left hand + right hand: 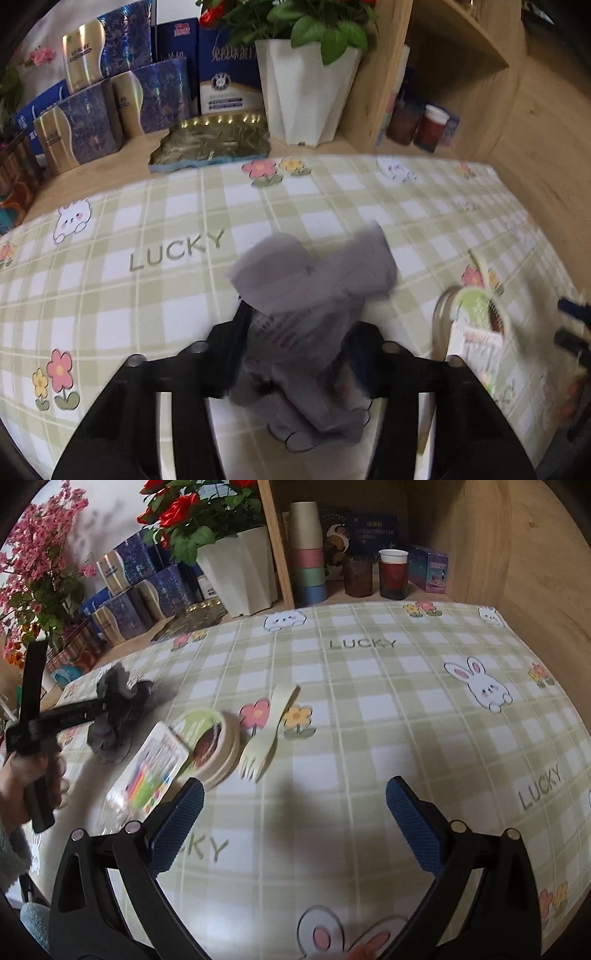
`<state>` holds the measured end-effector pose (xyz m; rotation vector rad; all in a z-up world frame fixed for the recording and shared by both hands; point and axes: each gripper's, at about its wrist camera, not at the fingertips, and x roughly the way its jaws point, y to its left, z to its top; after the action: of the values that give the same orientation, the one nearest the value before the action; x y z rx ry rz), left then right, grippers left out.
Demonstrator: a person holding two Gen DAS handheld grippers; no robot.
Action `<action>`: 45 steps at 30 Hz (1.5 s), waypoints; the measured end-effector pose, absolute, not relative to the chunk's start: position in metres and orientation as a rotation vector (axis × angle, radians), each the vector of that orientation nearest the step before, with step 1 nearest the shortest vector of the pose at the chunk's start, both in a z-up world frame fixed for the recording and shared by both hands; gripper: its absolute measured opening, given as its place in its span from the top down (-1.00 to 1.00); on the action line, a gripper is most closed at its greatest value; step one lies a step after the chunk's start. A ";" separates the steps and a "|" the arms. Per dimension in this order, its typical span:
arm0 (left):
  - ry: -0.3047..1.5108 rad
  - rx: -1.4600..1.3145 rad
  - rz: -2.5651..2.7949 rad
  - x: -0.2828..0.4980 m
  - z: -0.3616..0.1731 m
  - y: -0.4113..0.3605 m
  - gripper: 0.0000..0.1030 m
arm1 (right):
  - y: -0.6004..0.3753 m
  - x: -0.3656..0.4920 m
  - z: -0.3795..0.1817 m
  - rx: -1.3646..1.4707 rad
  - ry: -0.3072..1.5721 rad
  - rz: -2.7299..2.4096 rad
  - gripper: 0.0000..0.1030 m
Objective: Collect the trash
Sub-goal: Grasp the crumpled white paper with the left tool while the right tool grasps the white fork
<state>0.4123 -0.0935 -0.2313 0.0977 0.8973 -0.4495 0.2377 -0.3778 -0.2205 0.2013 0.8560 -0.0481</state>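
A crumpled grey paper wrapper with small print sits between the fingers of my left gripper, which is shut on it just above the checked tablecloth. The right wrist view shows the same wrapper at the left, held by that gripper in a person's hand. My right gripper stands open over bare cloth with nothing between its blue pads. Ahead of it lie a round lidded paper tub, a clear pack of colourful items and a cream fork.
A white flowerpot, blue and gold boxes and a gold packet line the back of the table. A wooden shelf holds stacked cups and dark jars. A wooden wall closes the right side.
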 end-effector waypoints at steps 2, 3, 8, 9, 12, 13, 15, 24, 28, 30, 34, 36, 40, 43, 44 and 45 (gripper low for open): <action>0.886 0.099 -0.464 0.404 -0.230 -0.088 0.18 | -0.382 0.248 -0.225 0.235 0.883 -0.035 -0.89; 0.884 0.102 -0.465 0.399 -0.230 -0.087 0.19 | -0.383 0.253 -0.228 0.246 0.903 -0.024 -0.89; 0.871 0.052 -0.497 0.373 -0.218 -0.068 0.20 | -0.376 0.278 -0.240 0.167 0.969 -0.052 -0.88; 0.869 0.035 -0.500 0.367 -0.216 -0.062 0.20 | -0.376 0.282 -0.242 0.173 0.976 -0.043 -0.87; 0.866 -0.005 -0.507 0.349 -0.210 -0.051 0.21 | -0.374 0.290 -0.244 0.185 0.977 -0.040 -0.70; 0.867 -0.014 -0.510 0.342 -0.209 -0.049 0.21 | -0.371 0.295 -0.246 0.173 0.988 -0.034 -0.52; 0.867 -0.021 -0.510 0.332 -0.208 -0.046 0.21 | -0.365 0.300 -0.249 0.156 1.011 -0.025 -0.43; 0.855 -0.067 -0.562 0.293 -0.200 -0.046 0.21 | -0.346 0.317 -0.252 0.114 1.030 -0.021 -0.05; 0.844 -0.085 -0.590 0.278 -0.196 -0.051 0.21 | -0.345 0.316 -0.253 0.140 1.025 -0.028 0.02; 0.844 -0.097 -0.603 0.272 -0.194 -0.053 0.20 | -0.346 0.315 -0.253 0.153 1.023 -0.030 0.03; 0.847 -0.126 -0.615 0.265 -0.193 -0.054 0.20 | -0.350 0.312 -0.253 0.155 1.023 -0.042 0.18; 0.846 -0.132 -0.615 0.262 -0.192 -0.053 0.21 | -0.350 0.311 -0.253 0.146 1.025 -0.042 0.19; 0.849 -0.148 -0.605 0.259 -0.192 -0.051 0.21 | -0.342 0.314 -0.254 0.096 1.028 -0.054 0.17; 0.855 -0.167 -0.597 0.255 -0.192 -0.049 0.21 | -0.335 0.314 -0.255 0.044 1.024 -0.063 0.19; 0.854 -0.171 -0.594 0.253 -0.191 -0.048 0.21 | -0.334 0.313 -0.255 0.040 1.019 -0.063 0.22; 0.852 -0.173 -0.592 0.251 -0.189 -0.047 0.21 | -0.334 0.311 -0.255 0.044 1.015 -0.059 0.26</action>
<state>0.2510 -0.0469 -0.1895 -0.1726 0.8516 -0.5916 0.3111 -0.3341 -0.2552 0.0441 1.0150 -0.0587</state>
